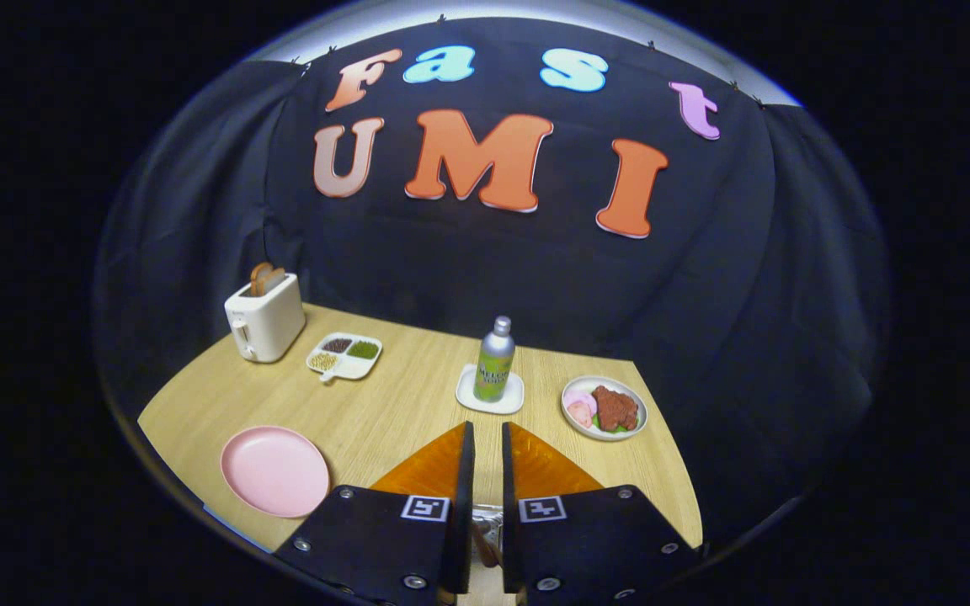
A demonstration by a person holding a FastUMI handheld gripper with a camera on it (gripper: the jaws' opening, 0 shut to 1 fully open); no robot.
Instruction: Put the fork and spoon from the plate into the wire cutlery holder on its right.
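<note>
The gripper [485, 438] has its fingers nearly together – a narrow slit between them; a handle-like thing shows low in it, whether gripped I cannot tell. The pink plate [274, 470] lies near left. Beyond, a bottle [494, 360] – its green label illegible.

Staged demo booth, not real kitchen. Black cloth wall [485, 278] draped behind and around, clipped along top edge. Single light wood table [401, 412] dressed as breakfast setup: white toaster [264, 318] with bread slices in slots, divided tray [344, 354] of beans or grains, metal bottle [494, 360] on white coaster [490, 392], plate of fake-looking food [604, 408], empty pink plate [275, 470]. Props spaced well apart. Fiducial markers on gripper [485, 438] body point to data-collection rig.
</note>
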